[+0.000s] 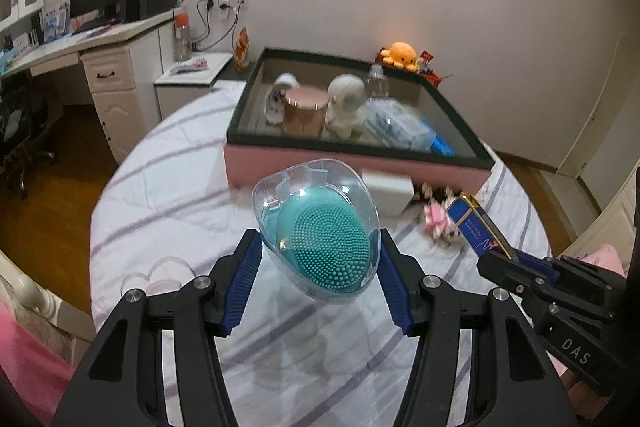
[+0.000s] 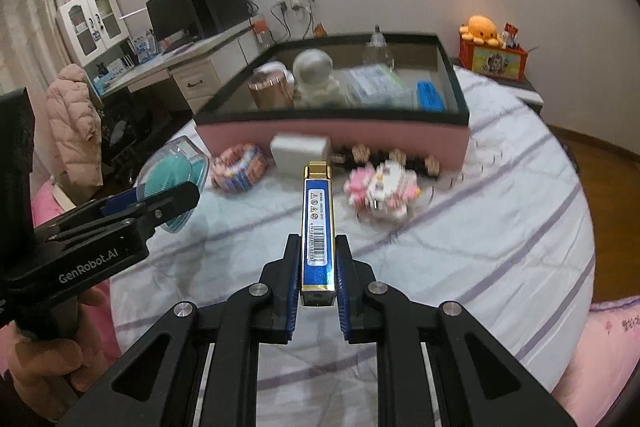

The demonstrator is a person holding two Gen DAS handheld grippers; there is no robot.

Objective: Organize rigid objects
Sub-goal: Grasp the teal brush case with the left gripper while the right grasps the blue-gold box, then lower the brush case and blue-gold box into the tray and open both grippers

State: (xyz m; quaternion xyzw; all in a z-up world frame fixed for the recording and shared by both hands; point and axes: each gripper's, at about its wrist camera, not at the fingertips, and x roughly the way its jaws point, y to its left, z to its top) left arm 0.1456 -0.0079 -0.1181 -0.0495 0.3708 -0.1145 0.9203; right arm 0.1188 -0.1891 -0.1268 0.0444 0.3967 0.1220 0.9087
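My left gripper is shut on a clear oval case holding a teal bristled brush, lifted above the striped bedspread; the same case shows at the left of the right wrist view. My right gripper is shut on a slim blue and gold box with a barcode, held off the bed; the box also appears at the right of the left wrist view. Ahead stands the pink storage box with a dark rim, which holds a rose-gold tin, a white figure, a bottle and packets.
In front of the pink box lie a white adapter block, a pink block-built cake, a pink and white block figure and a dark bead string. A clear heart-shaped piece lies at the left. A desk stands beyond.
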